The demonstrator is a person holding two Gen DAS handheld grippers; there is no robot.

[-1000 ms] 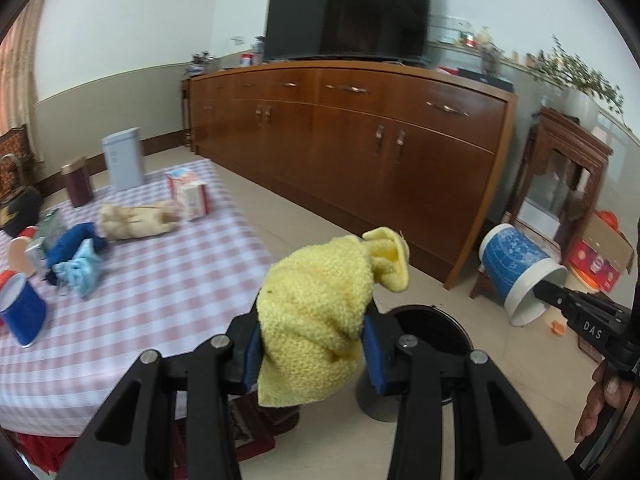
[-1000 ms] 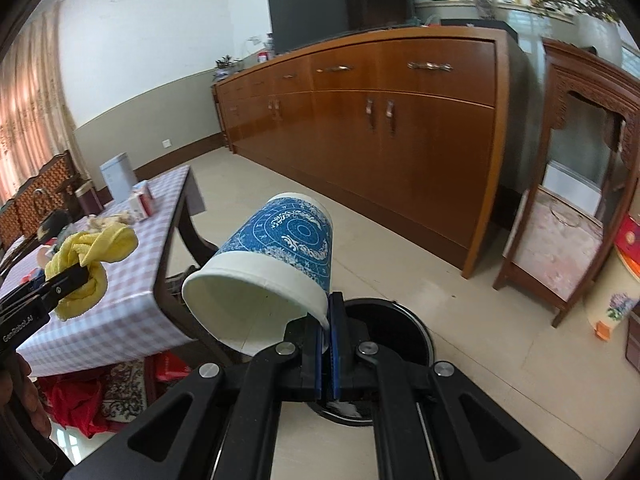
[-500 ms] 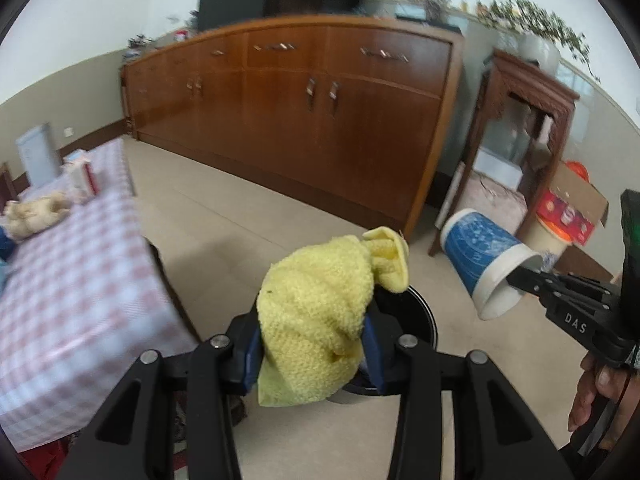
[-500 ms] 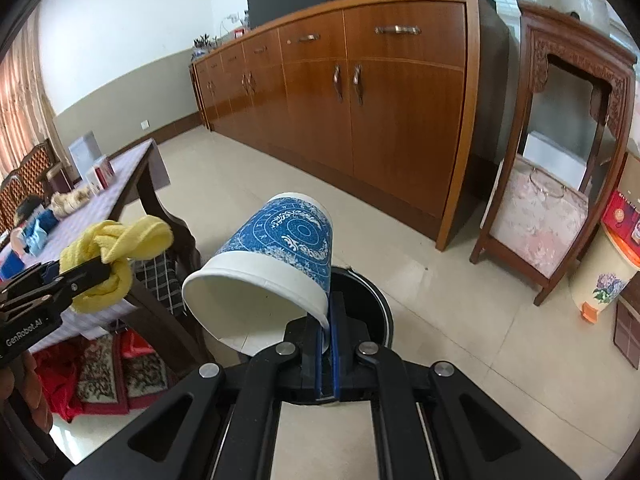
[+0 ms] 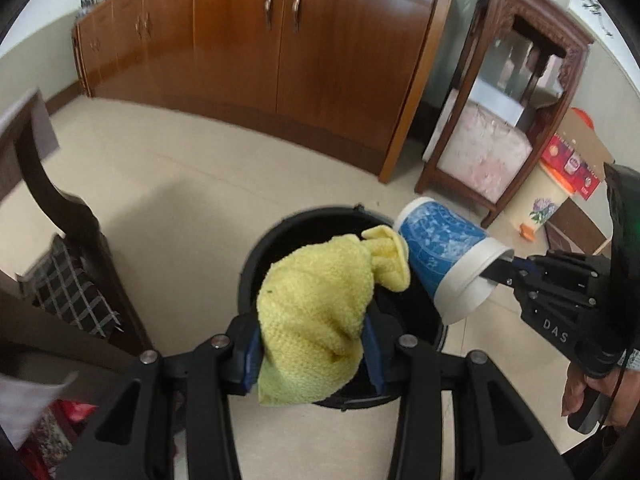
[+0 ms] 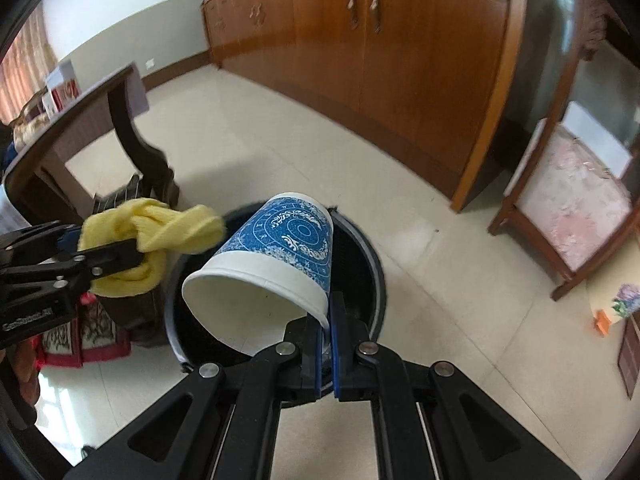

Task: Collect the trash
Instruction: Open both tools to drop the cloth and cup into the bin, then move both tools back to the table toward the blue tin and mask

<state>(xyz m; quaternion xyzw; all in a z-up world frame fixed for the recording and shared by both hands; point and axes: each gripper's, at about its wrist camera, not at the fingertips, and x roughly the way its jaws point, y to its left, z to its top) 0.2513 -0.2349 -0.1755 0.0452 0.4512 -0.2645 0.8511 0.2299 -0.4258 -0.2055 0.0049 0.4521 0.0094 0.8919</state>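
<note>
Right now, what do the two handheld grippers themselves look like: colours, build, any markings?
Both are matte black linkage-style grippers with silver pivot screws and blue pads on the fingers. The left gripper carries white lettering on its side, blurred in the right wrist view. The right gripper is marked "DAS" in white on its body, and a thin dark cable hangs by its grip below the hand.

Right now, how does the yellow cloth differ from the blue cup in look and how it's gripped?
The yellow cloth is soft, knitted and bunched; the blue cup is rigid paper with a white rim. The left gripper has the cloth's bulk between its jaws; the right gripper pinches only the cup's rim, tipping it sideways. Both are held over the black bin.
</note>
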